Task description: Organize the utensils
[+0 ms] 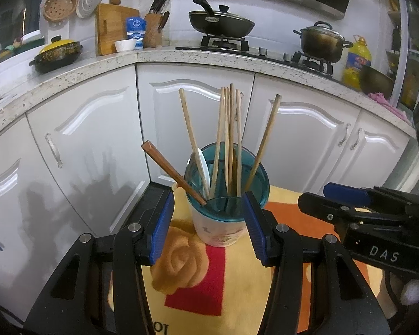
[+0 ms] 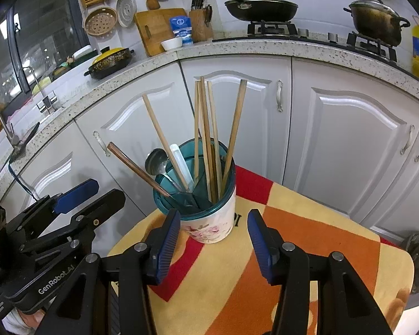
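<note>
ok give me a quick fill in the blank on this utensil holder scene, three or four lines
1. The utensil holder stands on a towel striped in yellow, red and ____.
2. Both the left gripper and the right gripper are ____.
3. The only metal utensil in the holder is a ____.
4. On the counter, the casserole pot has a ____ lid.

Missing words: orange; open; spoon; yellow

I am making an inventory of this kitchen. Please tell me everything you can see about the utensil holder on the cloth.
The utensil holder is a white cup with a pink flower print and a translucent teal insert that divides it inside. It stands upright on the patterned cloth. Light wooden chopsticks, one darker brown utensil handle, a metal spoon and a white utensil lean in it. Neither claw touches it.
</note>
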Demonstrator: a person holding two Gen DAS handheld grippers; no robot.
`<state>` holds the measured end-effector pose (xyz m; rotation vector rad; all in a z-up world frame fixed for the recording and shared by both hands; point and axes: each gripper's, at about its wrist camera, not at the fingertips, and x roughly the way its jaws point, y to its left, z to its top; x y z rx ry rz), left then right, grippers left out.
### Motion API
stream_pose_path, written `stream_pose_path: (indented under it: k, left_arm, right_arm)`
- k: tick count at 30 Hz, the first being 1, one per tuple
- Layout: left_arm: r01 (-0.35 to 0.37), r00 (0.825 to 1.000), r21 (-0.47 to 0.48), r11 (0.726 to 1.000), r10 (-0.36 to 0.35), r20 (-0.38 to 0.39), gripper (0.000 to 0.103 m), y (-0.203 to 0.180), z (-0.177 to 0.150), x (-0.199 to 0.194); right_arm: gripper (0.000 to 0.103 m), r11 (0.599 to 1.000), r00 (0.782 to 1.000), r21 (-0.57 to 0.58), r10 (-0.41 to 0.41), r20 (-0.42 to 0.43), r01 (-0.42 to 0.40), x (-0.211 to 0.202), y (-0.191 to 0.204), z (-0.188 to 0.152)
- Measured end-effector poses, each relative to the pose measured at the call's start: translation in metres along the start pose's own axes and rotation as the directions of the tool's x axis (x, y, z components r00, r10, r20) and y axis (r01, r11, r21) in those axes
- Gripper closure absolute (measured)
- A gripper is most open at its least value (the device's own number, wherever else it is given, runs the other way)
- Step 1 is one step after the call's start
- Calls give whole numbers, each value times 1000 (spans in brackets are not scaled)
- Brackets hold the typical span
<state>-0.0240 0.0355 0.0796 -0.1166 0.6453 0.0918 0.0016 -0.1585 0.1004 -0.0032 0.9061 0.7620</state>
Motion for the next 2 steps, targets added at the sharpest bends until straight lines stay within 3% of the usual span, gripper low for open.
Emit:
stream_pose_path:
  k: [2]
  left_arm:
    - [4,1000,1,1000,-4,-5,53,0,0,1]
  right_arm:
    - [55,1000,1000,8,-5,5,5,0,-4,-1]
